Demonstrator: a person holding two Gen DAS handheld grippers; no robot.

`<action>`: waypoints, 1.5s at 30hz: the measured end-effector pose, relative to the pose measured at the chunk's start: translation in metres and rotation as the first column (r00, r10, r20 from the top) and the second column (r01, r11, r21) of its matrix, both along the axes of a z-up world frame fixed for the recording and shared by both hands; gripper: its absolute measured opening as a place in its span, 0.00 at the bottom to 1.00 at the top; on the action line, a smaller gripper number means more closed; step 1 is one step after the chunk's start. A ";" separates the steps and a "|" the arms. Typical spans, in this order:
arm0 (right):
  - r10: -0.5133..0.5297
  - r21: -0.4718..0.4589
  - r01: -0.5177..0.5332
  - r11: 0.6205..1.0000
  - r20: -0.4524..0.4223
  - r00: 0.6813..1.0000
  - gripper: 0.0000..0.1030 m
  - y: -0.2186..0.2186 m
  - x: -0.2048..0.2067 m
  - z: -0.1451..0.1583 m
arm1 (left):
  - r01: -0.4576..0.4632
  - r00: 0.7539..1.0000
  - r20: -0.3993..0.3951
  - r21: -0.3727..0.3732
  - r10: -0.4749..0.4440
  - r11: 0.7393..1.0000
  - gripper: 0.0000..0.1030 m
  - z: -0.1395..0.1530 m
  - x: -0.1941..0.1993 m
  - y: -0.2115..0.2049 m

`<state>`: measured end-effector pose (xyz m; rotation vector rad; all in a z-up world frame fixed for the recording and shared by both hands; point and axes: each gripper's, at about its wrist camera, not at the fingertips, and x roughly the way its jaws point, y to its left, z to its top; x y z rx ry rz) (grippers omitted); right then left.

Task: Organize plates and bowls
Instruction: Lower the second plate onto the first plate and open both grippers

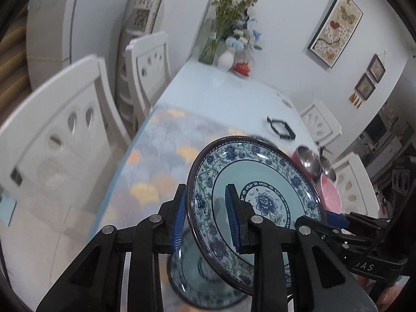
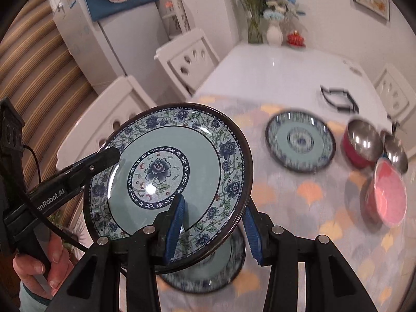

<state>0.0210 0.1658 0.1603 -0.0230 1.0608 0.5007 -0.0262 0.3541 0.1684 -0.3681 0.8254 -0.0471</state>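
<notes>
Free room vs. obstacles, rel. to lifted plate (image 2: 169, 179): second plate (image 2: 208, 267) lies directly beneath; third plate (image 2: 300, 143), red bowl (image 2: 360, 144) & pink bowl (image 2: 387, 197) crowd worktop (image 2: 280, 72) to its right; far end bare up to vases (image 2: 274, 35); chairs (image 2: 122, 109) line left edge.

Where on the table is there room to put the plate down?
The raised plate, held by the left gripper and right gripper, has room on the patterned cloth between the plate underneath and the pink bowl. The white tabletop before the vases is bare. Crowded: the bowls beside the far plate.
</notes>
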 end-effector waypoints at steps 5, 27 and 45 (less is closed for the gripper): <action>0.009 -0.058 -0.013 0.998 -0.065 0.998 0.43 -0.010 -0.026 -0.035 | -0.007 0.996 -0.084 -0.006 0.006 1.000 0.24 -0.034 -0.026 -0.015; 0.064 -0.176 -0.118 0.977 -0.282 0.957 0.44 -0.007 -0.062 -0.130 | -0.037 0.958 -0.281 0.047 0.048 0.998 0.24 -0.116 -0.069 -0.031; 0.013 -0.162 -0.073 0.984 -0.342 0.940 0.45 -0.011 -0.045 -0.139 | -0.033 0.955 -0.293 0.016 0.036 0.999 0.24 -0.122 -0.050 -0.024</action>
